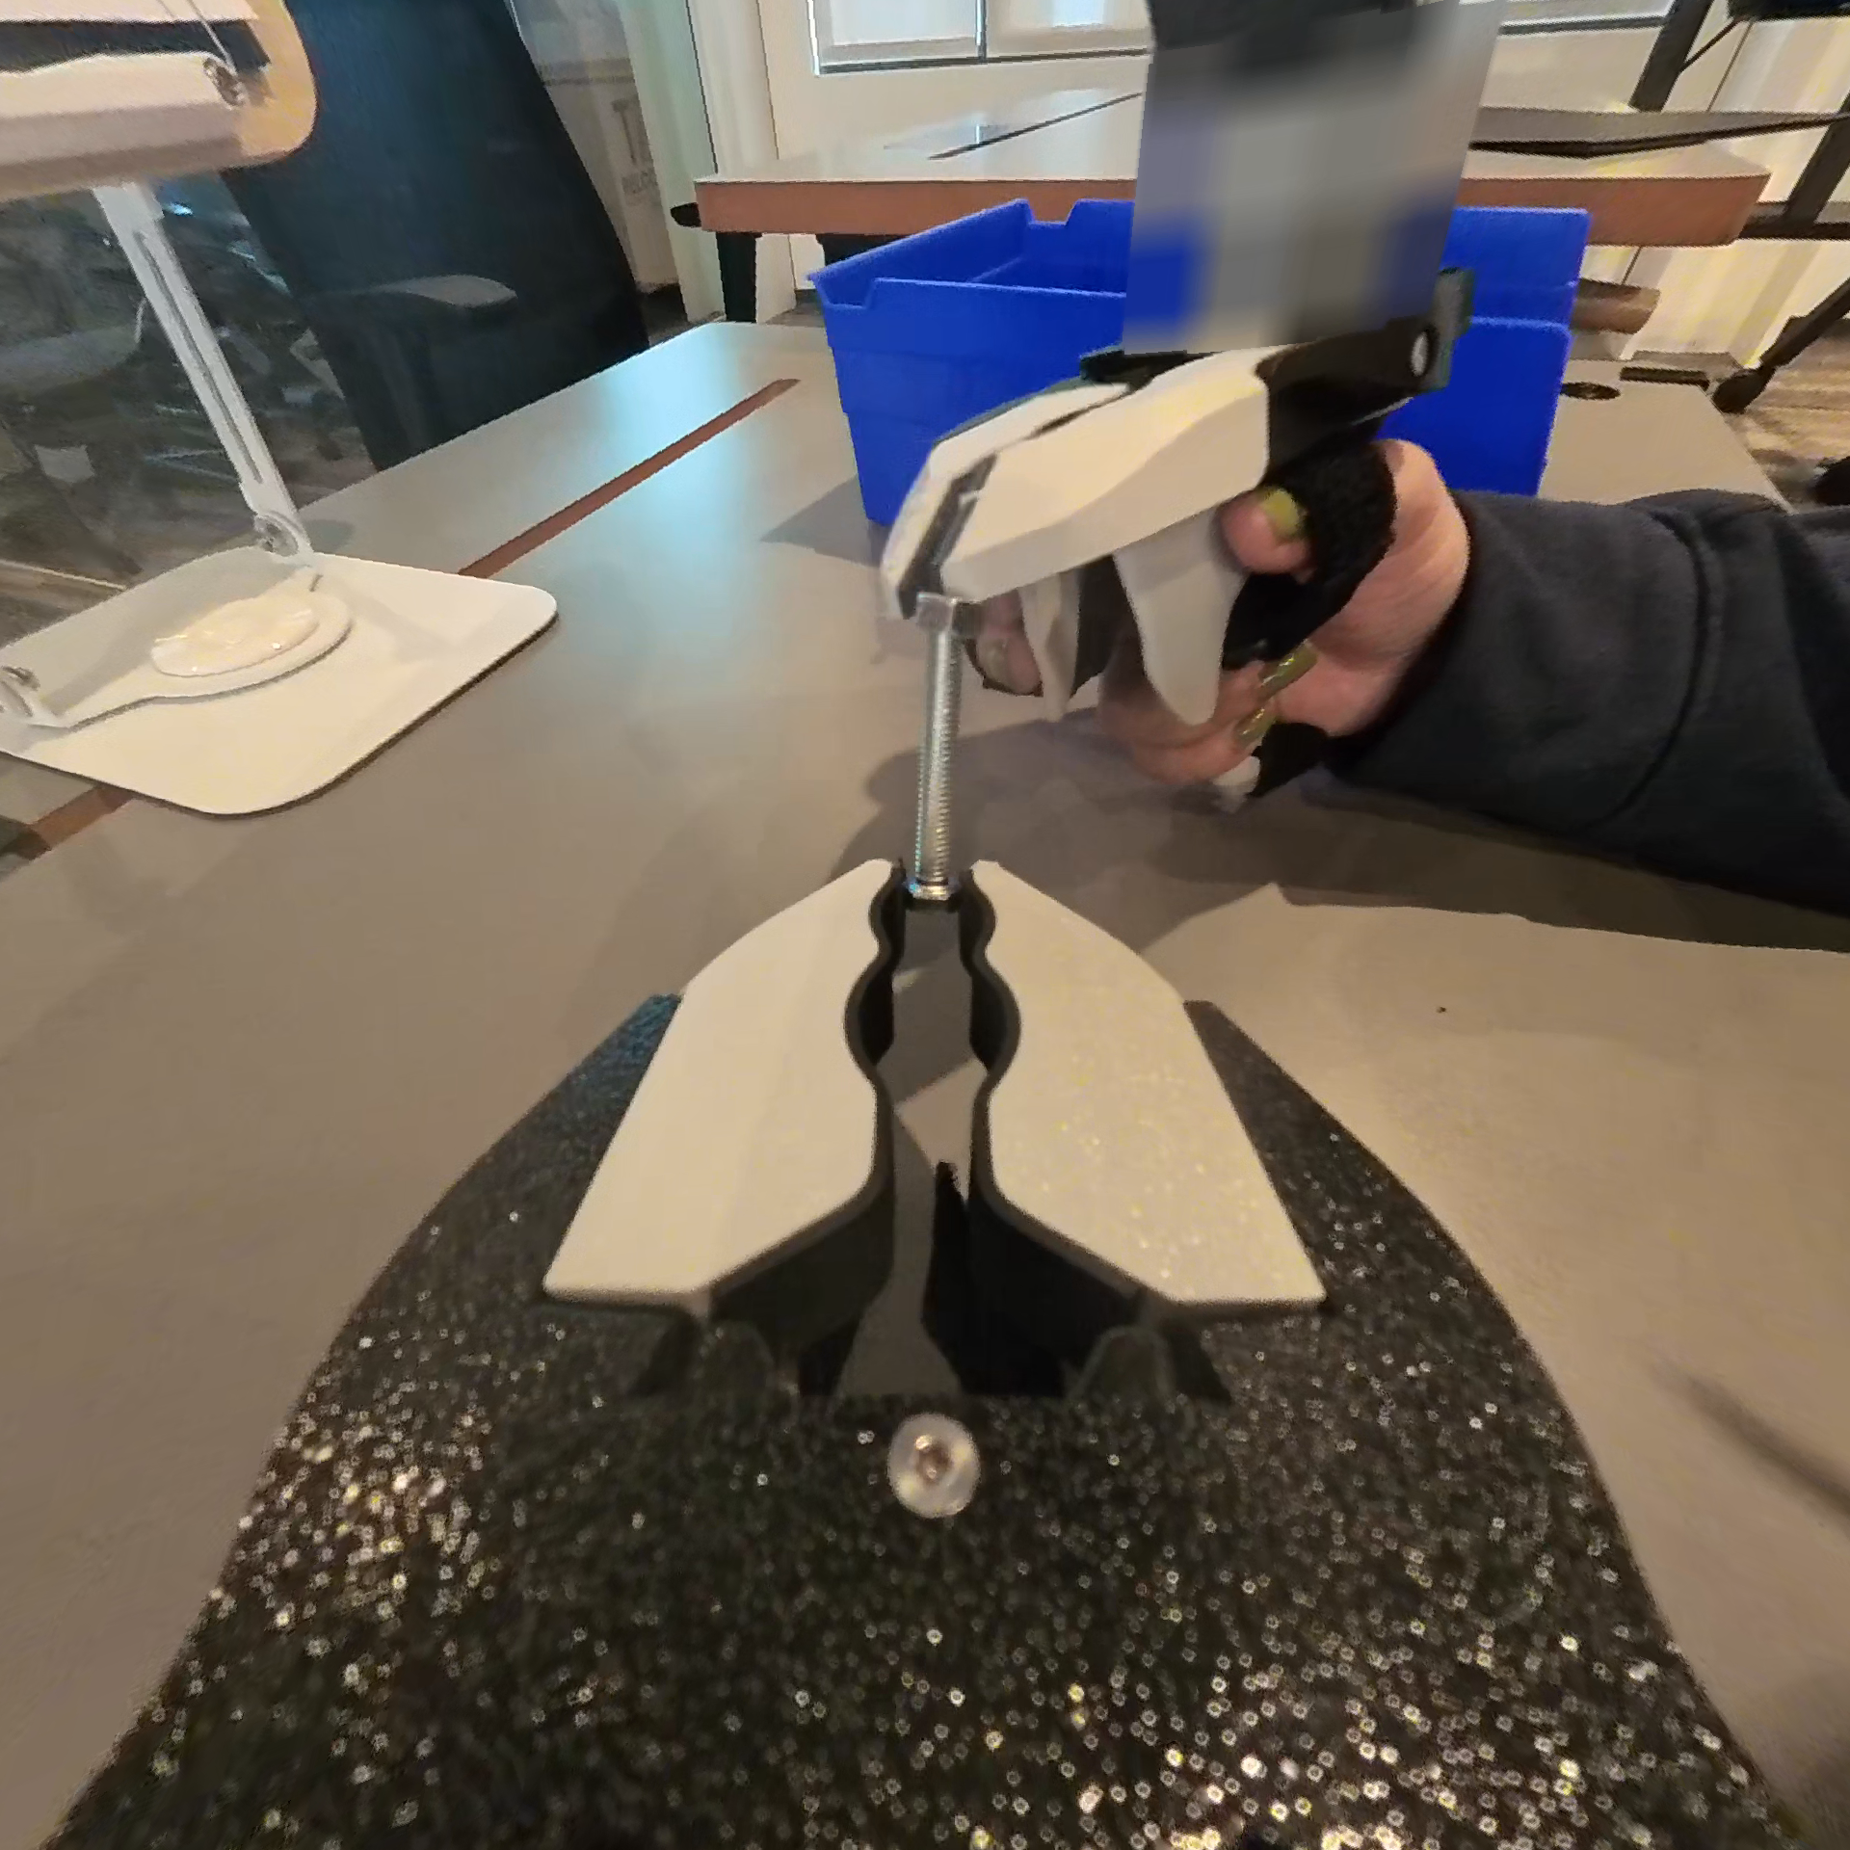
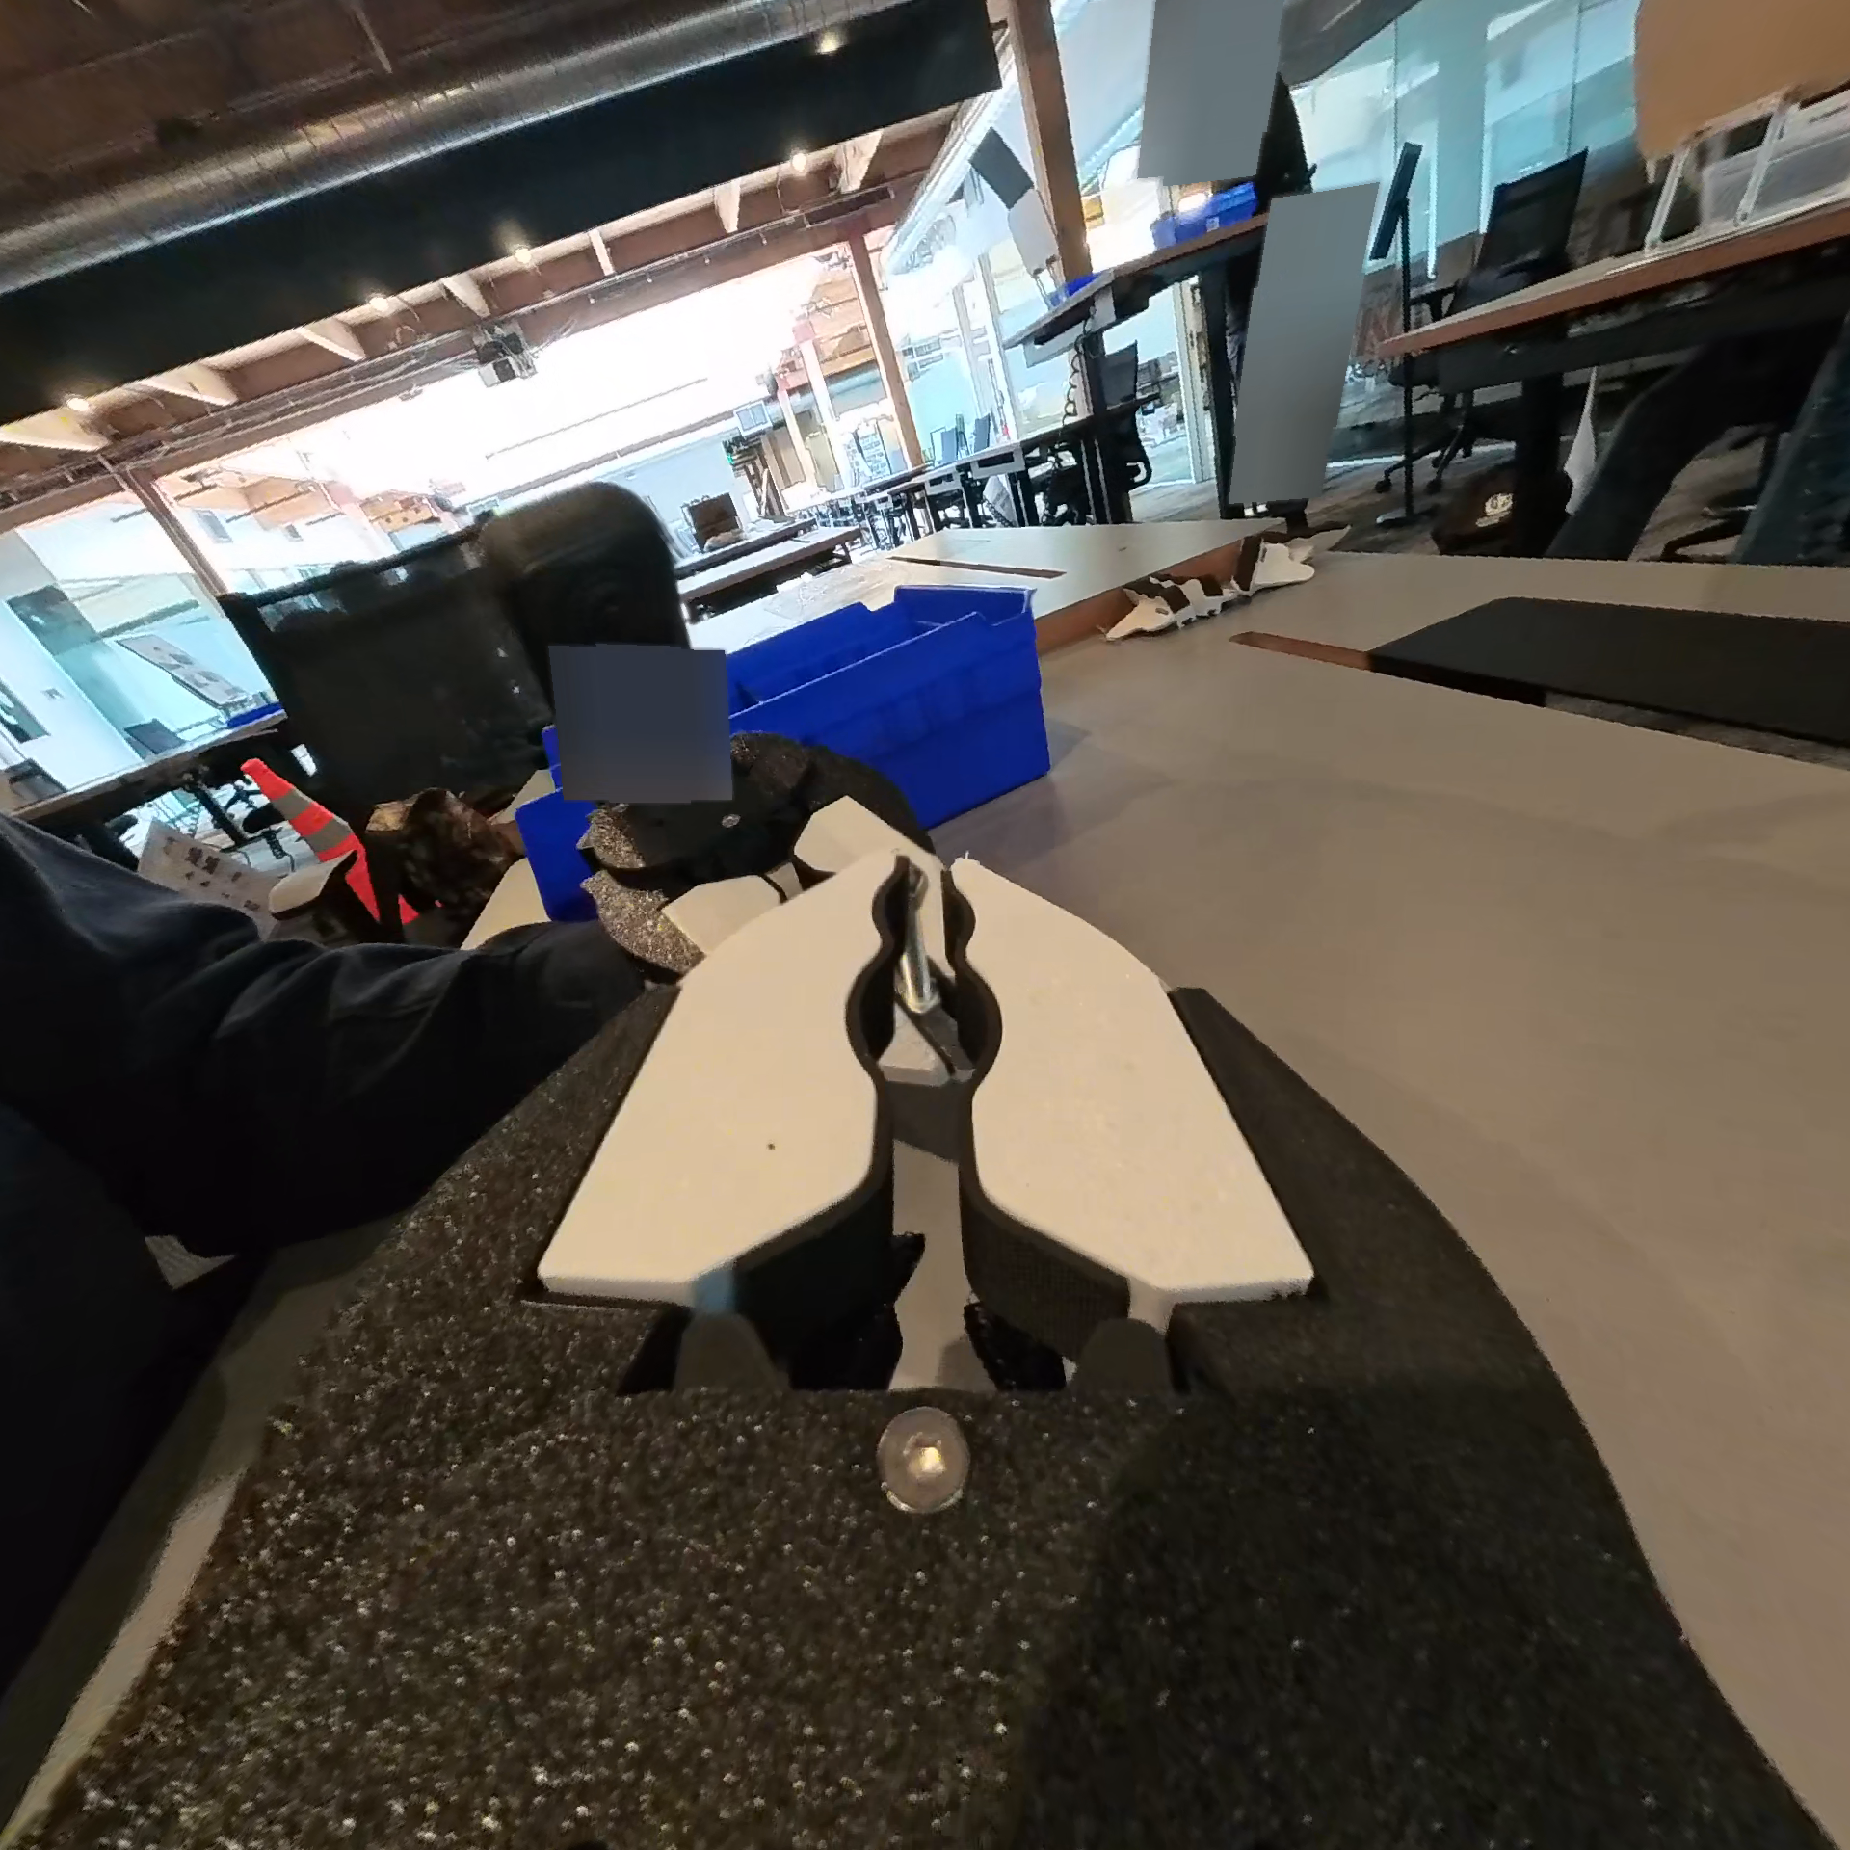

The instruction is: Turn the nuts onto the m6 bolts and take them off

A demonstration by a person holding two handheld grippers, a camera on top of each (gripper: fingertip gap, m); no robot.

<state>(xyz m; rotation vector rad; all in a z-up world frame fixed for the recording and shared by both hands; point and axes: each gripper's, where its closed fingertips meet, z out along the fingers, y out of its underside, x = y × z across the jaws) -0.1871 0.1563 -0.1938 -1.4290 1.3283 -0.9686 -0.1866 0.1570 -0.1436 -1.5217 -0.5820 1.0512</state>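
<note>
The right gripper [image 1: 926,601] pinched the bolt [image 1: 936,746] by its head, upright above the grey table [image 1: 400,951]; the left gripper [image 1: 933,891] clamped the nut [image 1: 933,889] at its lower end, probably so one could turn against the other.

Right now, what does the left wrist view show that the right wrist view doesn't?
Only the left wrist view shows the bolt's full threaded length standing upright, its head pinched by the right tool, its lower end with the nut between the left tool's tips, plus the white lamp base.

Only the right wrist view shows the black mat, an orange cone and the open office behind.

Both show the bolt, both tools, the grey table and the blue bin.
</note>
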